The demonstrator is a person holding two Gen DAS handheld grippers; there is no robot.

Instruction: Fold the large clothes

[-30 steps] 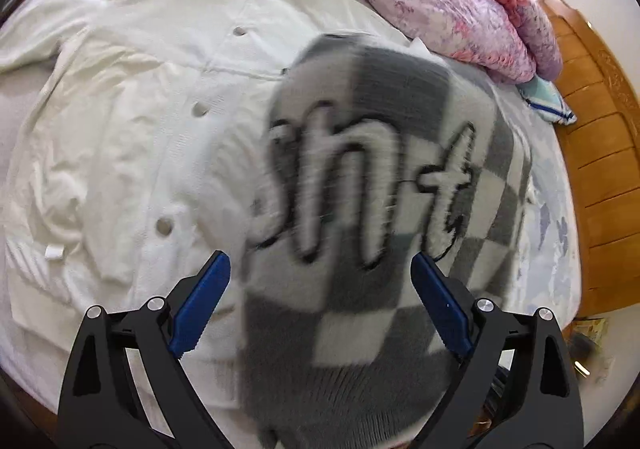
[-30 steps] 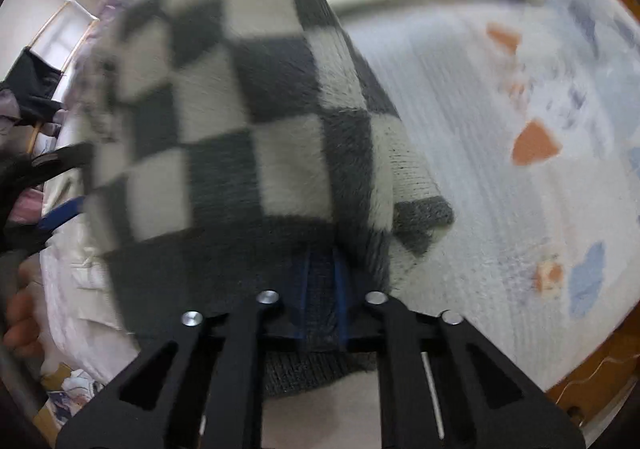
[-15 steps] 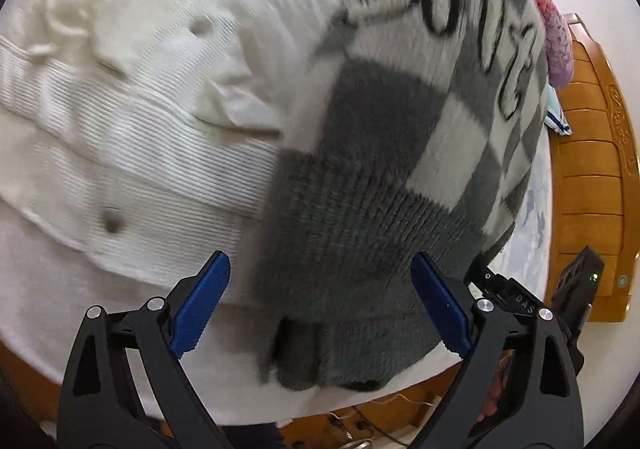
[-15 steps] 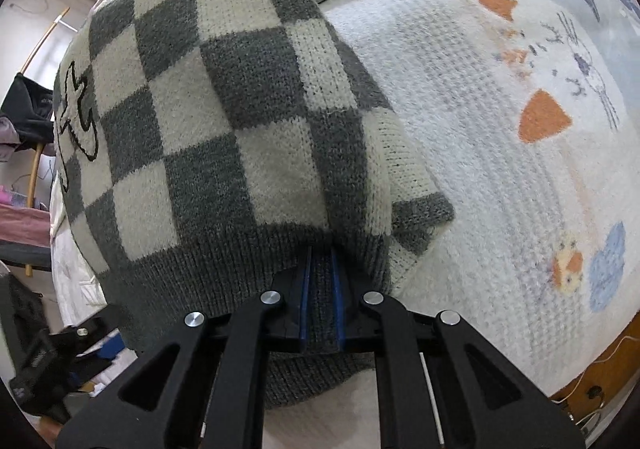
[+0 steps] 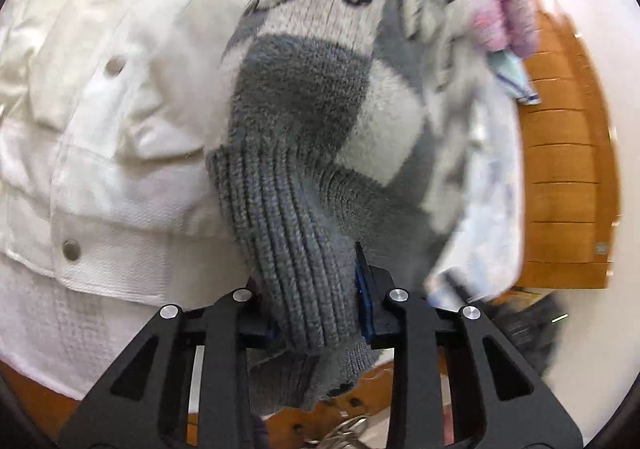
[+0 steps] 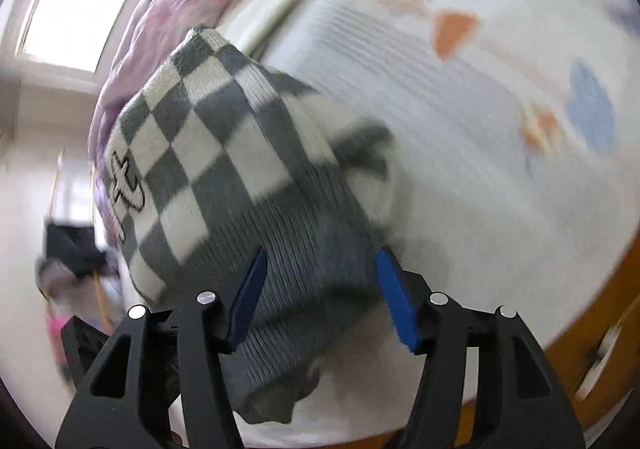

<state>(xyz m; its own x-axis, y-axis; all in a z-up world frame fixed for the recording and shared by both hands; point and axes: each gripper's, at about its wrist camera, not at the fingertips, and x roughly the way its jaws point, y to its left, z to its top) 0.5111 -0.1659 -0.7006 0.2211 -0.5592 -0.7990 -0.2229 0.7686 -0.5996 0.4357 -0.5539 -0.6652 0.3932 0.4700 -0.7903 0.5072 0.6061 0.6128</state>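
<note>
A bed sheet (image 6: 500,177) with little orange and blue pictures covers the bed. A white button-up jacket (image 5: 100,169) lies on it. The checkered sweater (image 5: 312,121) hangs above them. The left gripper (image 5: 320,313) pinches its grey ribbed hem tight. The right gripper (image 6: 320,293) is spread wide around the hem, not squeezing.

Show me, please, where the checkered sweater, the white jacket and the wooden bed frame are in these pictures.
checkered sweater (image 5: 296,217): left wrist view, on its ribbed grey hem.
white jacket (image 5: 108,153): left wrist view, on the front panel beside the snap buttons.
wooden bed frame (image 5: 564,185): left wrist view, on its slatted side panel.
</note>
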